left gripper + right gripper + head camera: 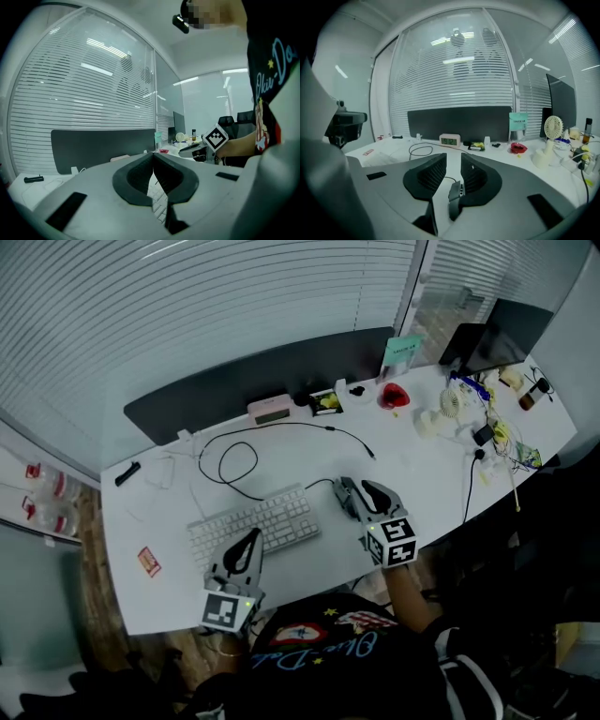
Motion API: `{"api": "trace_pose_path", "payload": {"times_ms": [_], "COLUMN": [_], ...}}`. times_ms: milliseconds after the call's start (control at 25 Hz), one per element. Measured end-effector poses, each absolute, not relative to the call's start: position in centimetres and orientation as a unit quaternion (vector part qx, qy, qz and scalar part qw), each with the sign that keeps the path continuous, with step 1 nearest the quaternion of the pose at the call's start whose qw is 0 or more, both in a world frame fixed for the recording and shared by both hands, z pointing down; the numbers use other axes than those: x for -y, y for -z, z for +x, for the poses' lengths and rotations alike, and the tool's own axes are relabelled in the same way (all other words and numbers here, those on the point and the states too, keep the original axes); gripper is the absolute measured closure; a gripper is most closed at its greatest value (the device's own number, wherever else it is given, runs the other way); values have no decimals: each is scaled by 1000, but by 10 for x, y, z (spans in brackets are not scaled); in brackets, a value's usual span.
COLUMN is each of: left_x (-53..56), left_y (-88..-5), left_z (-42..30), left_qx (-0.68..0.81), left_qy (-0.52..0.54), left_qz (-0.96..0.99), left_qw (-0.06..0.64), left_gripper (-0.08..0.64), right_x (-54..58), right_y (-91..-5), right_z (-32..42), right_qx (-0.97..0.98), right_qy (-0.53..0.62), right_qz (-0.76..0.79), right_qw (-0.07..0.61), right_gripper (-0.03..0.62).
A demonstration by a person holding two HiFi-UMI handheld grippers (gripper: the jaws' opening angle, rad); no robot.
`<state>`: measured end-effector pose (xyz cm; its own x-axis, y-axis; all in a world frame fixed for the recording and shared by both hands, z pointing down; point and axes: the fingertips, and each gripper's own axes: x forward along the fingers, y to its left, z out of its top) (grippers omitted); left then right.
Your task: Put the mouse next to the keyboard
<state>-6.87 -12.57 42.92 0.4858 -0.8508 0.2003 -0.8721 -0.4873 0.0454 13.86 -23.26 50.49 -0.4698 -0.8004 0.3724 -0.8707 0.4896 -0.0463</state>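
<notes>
mouse (pixel 454 198) pinched in right fingers (pixel 477 180), left fingers (pixel 136 178) closed empty, clock (pixel 450 139) shows 9:12.

A person wears a black T-shirt (pixel 328 652) printed with pale blue script, small yellow stars and a red-and-white graphic. A small black head camera (pixel 180 22) sits above the brow. The left gripper (pixel 249 542) and right gripper (pixel 357 489) share the same build. Each has a smooth grey moulded shell with dark rectangular slots (pixel 65 211) set into it, and jaws lined with black ribbed pads (pixel 429 176). The left cube (pixel 228 609) and right cube (pixel 396 542) are white and carry black square markers.
</notes>
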Motion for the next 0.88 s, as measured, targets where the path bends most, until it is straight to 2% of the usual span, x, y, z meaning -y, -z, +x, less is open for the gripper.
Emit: {"api": "trace_pose_path", "payload": {"times_ms": [120,240,520,880], "left_x": [127,127,130,128], "left_y": [-425,-421,-417,-423], "left_z": [-71,-73,-79,-78], "left_qx": [499,499,497,491], "left_qy": [-71,-67,-66,-73], "left_qz": [861,862,864,867], "left_qw": [61,57,42,50], "left_gripper": [560,560,560,560], "right_x": [230,227,219,213], "right_y": [-482,-466,-433,-429], "right_z": [133,127,116,111], "right_qx": [858,867,880,882], "right_qy": [-97,-88,-61,-56], "right_qz": [485,475,462,457], "right_qw": [136,126,95,96], "right_gripper": [558,580,592,594]}}
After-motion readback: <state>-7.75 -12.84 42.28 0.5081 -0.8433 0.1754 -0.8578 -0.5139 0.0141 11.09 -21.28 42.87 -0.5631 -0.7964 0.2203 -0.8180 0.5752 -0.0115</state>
